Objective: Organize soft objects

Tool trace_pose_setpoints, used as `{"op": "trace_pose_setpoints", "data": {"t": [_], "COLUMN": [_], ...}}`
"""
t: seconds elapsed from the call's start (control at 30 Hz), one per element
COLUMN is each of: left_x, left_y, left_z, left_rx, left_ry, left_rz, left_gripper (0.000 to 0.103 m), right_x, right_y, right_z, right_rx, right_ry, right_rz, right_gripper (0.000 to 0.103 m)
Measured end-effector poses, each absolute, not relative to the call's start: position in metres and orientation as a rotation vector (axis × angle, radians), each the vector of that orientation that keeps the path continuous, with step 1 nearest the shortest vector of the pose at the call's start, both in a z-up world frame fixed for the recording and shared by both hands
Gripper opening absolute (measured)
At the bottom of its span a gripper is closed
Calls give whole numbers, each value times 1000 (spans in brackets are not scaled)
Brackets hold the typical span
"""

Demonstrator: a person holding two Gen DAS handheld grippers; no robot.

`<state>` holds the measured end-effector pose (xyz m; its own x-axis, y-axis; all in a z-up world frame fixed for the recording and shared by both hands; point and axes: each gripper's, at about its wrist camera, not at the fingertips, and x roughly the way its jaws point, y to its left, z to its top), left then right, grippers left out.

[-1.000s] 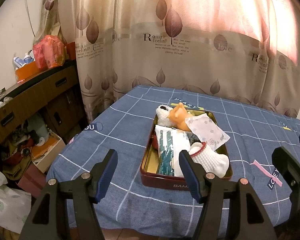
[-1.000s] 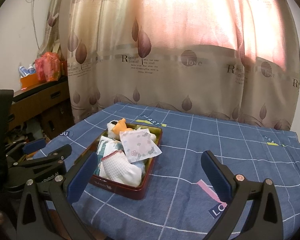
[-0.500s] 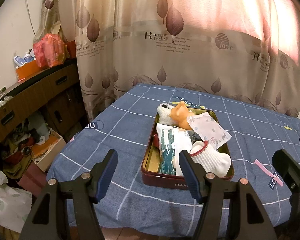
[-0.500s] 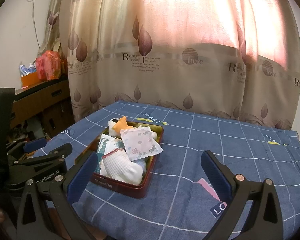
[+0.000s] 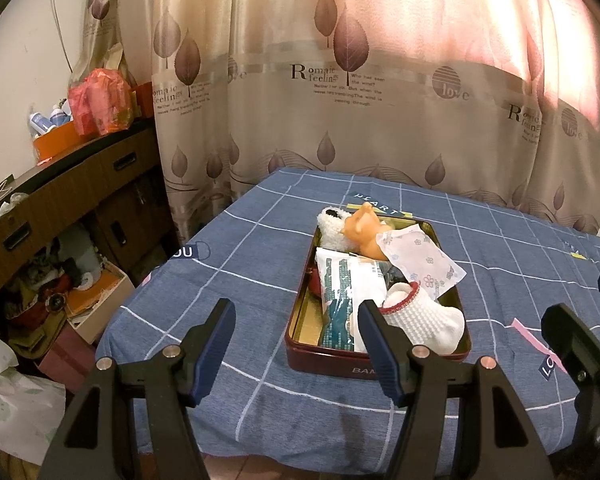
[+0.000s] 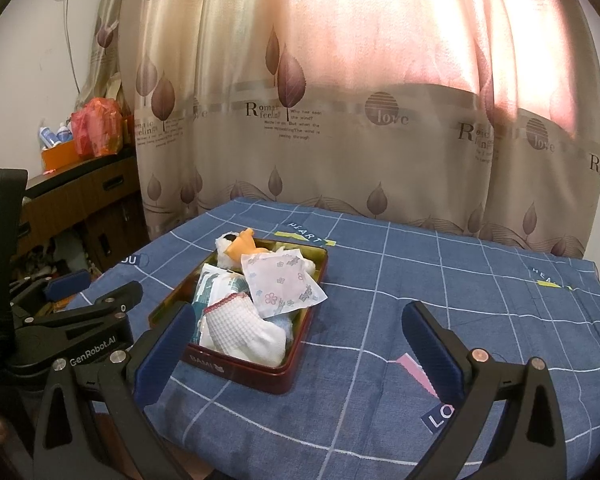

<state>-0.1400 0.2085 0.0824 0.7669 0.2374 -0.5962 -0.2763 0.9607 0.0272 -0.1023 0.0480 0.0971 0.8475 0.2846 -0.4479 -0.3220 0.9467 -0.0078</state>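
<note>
Leaf-print curtain [image 5: 340, 80] behind table [image 5: 240, 280]; cluttered cabinet [image 5: 60, 200], contents unclear.

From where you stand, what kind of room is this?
Probably a lived-in home room: leaf-printed curtains, a table under a blue checked cloth holding a tin of soft things, and a cluttered wooden sideboard.

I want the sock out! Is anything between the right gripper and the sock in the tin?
Nothing visible. The sock lies on top at the tin's near end, just ahead of the open right gripper; only the low tin wall stands before it.
</note>
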Motion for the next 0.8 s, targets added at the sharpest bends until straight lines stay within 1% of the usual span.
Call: {"op": "trace_pose_setpoints", "data": {"t": [0.8], "left_x": [-139], "left_y": [209], "left_z": [81], "left_rx": [-64], "left_ry": [651], "left_rz": [290], "left_gripper": [65], "right_x": [-102], "right_y": [47], "right_z": [94], "right_rx": [-85], "right_ry": [462], "right_rz": [323], "right_gripper": [103]}}
